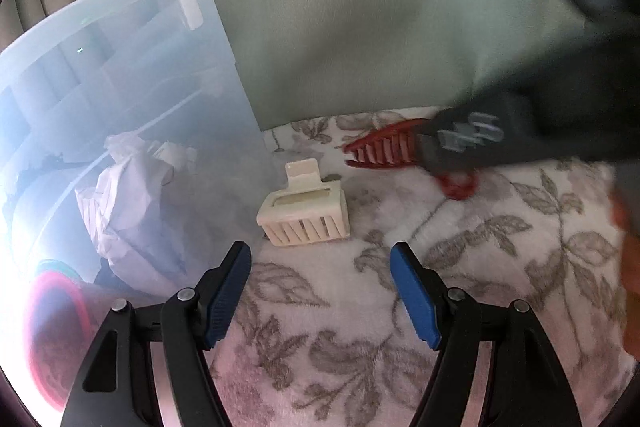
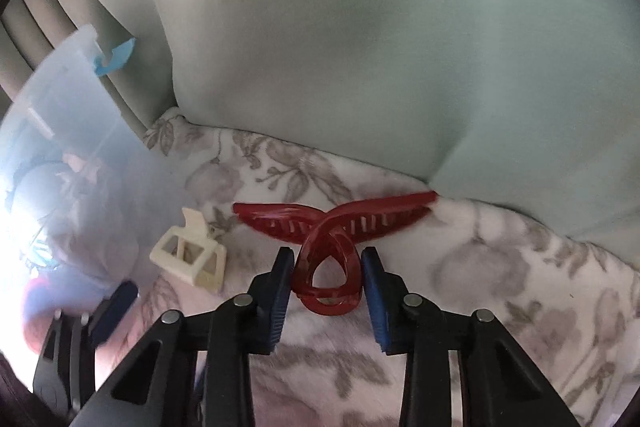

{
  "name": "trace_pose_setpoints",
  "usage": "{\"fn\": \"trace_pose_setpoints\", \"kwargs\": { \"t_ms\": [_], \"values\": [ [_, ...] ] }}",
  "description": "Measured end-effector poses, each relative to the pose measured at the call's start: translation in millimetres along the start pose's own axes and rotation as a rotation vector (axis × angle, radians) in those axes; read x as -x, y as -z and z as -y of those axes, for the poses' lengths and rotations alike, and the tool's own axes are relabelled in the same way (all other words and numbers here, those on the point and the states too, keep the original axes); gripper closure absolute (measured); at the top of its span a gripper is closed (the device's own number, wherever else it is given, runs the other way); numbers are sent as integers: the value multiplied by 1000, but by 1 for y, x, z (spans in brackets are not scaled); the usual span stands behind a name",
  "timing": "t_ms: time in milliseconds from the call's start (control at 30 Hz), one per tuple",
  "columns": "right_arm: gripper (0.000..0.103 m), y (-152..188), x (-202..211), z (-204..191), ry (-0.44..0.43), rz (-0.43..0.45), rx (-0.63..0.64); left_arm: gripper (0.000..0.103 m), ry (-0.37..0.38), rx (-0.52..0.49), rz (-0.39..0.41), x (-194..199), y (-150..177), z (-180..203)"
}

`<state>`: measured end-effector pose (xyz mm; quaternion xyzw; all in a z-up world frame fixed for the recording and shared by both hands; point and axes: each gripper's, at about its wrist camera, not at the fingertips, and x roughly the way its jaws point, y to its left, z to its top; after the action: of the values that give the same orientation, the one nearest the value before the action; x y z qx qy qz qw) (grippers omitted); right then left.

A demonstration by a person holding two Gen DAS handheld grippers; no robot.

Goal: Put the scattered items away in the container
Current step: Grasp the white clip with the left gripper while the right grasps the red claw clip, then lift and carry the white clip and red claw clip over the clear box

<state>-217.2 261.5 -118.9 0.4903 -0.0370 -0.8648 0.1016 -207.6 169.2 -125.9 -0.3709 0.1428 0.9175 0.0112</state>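
Blue-padded fingers of the left gripper (image 1: 320,291) are standing wide apart and holding nothing, hovering over the floral blanket (image 1: 500,247) just short of the cream hair clip (image 1: 306,213). That clip is lying on the blanket right beside the translucent container (image 1: 120,115), its long axis running left to right across the view and its teeth facing the camera. Crumpled white paper (image 1: 132,203) is already showing through the container wall, so some things are sitting inside while both clips are lying outside. Turning to the right wrist view, the right gripper (image 2: 328,287) is closing its fingers against the looped handles of the red hair clip (image 2: 332,223), which looks pinched between the pads, though whether it is resting on the blanket or lifted I cannot tell. Its toothed length is lying crosswise, pointing left and right, in front of the pale green cushion (image 2: 360,47).
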Motion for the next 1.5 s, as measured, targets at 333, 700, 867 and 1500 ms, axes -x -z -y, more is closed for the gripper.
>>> {"fn": "trace_pose_setpoints", "kwargs": {
  "t_ms": [333,700,867,1500],
  "values": [
    [67,24,23,30,41,-6,-31,30,-172,19,-93,-44,-26,15],
    [67,31,36,37,41,28,-85,30,25,91,-98,-54,-28,4],
    [67,35,35,45,39,25,-121,30,60,148,-111,-67,-28,-8],
    [66,36,21,51,56,31,-197,47,27,170,-118,-98,-53,-19]
  ]
}}
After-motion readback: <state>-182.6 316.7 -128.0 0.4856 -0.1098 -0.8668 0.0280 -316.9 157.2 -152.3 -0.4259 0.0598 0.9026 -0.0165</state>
